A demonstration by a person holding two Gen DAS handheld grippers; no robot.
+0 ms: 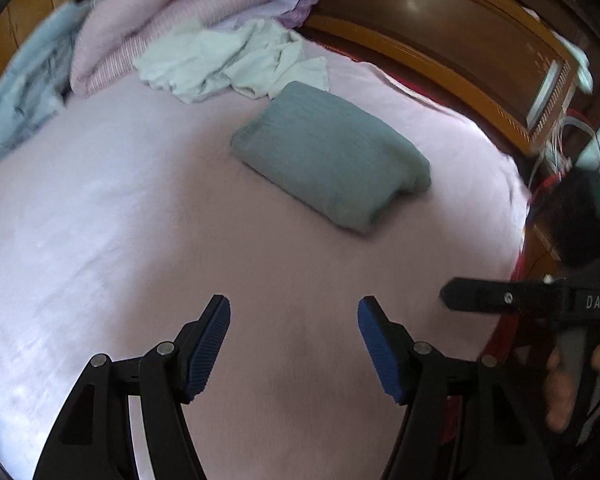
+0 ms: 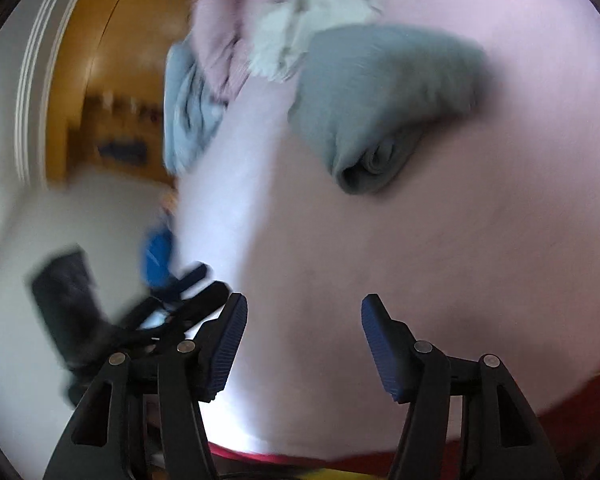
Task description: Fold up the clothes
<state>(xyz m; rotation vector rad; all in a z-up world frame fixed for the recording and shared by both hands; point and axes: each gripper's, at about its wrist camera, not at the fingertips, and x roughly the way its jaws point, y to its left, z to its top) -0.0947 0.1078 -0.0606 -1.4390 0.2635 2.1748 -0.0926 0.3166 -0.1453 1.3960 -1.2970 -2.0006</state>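
Note:
A grey garment (image 1: 332, 156) lies folded into a thick rectangle on the pink bed sheet (image 1: 140, 208). In the right wrist view the grey garment (image 2: 384, 96) shows its rolled open end toward me. My left gripper (image 1: 294, 312) hovers open over bare sheet, well short of the garment, with nothing between its blue pads. My right gripper (image 2: 304, 312) is open too, over bare sheet in front of the garment. The right gripper's black body (image 1: 512, 300) also shows at the right edge of the left wrist view, held by a hand (image 1: 568, 384).
A crumpled white garment (image 1: 228, 60), a pink knit (image 1: 140, 24) and a light blue garment (image 1: 28, 92) are heaped at the bed's far side. A dark wooden headboard (image 1: 440, 28) runs along the right. Wires (image 1: 556, 152) hang beside the headboard. Floor lies off the bed's left edge (image 2: 100, 216).

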